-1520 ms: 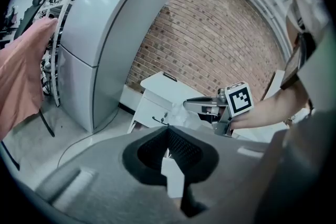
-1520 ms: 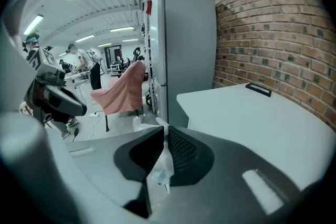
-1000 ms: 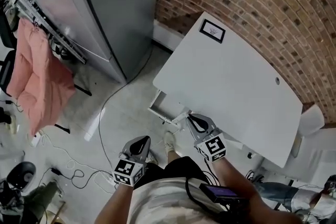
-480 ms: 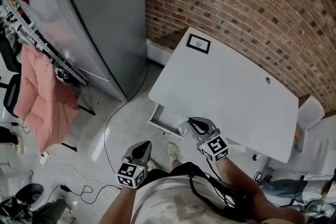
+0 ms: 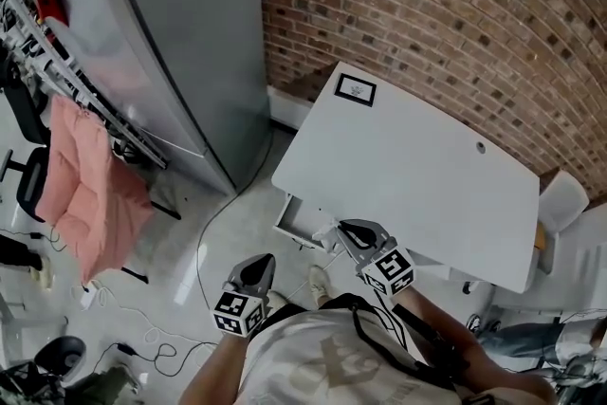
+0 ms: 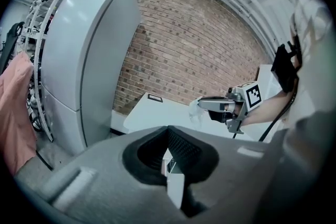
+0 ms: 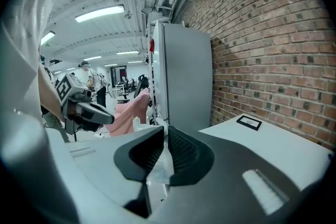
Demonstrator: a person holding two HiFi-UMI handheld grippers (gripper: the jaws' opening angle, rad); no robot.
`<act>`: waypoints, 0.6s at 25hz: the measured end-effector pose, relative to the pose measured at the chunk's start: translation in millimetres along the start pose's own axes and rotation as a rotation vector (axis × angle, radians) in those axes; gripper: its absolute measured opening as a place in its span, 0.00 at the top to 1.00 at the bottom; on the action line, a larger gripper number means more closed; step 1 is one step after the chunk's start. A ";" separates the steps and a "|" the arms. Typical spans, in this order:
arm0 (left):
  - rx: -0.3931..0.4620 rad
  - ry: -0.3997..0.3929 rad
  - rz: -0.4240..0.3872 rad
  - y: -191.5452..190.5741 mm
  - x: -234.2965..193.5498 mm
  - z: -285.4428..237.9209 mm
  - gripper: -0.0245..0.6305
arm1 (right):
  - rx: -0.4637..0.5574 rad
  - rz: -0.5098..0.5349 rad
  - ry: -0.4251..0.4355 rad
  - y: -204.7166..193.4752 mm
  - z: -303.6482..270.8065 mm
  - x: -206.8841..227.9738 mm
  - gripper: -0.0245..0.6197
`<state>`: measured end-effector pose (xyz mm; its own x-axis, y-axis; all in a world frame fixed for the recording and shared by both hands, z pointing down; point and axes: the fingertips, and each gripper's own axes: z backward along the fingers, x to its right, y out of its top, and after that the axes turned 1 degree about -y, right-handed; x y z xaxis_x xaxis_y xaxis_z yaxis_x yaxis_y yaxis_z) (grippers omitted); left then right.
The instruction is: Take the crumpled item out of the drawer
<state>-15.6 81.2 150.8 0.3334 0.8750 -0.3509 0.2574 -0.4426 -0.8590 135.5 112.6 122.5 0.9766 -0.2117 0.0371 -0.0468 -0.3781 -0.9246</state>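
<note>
A small crumpled clear-white item (image 5: 327, 235) is pinched in my right gripper (image 5: 343, 230), just over the front edge of the white table (image 5: 417, 175) and beside the pulled-out white drawer (image 5: 289, 221). In the right gripper view the crumpled item (image 7: 157, 168) sits squeezed between the black pads. The left gripper view shows the right gripper (image 6: 202, 104) held level with the crumpled item (image 6: 197, 110) hanging from its tip. My left gripper (image 5: 256, 264) hovers lower left over the floor, its jaws together with nothing held.
A tall grey fridge (image 5: 180, 43) stands left of the table against the brick wall (image 5: 427, 5). A pink cloth (image 5: 90, 194) hangs on a rack at far left. Cables (image 5: 204, 251) trail on the floor. A square marker card (image 5: 356, 90) lies on the table's far corner.
The head view has tilted up a little. Both grippers stay about where they were, the right one still shut on the crumpled item by the drawer.
</note>
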 end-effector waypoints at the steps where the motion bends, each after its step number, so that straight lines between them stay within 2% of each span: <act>1: -0.001 -0.001 -0.003 0.4 1.4 0.6 0.96 | 0.001 0.001 0.002 0.8 1.7 -1.3 0.91; 10: 0.003 -0.012 -0.018 4.1 13.7 -1.7 0.96 | 0.011 0.008 0.019 2.8 10.8 -6.9 0.91; 15: 0.002 -0.015 -0.030 5.5 17.7 -5.1 0.96 | 0.007 0.049 0.032 3.6 11.1 -4.2 0.91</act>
<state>-3.6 93.3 141.8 0.3120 0.8907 -0.3307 0.2651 -0.4159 -0.8699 133.6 122.1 114.9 0.9659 -0.2588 0.0039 -0.0928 -0.3603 -0.9282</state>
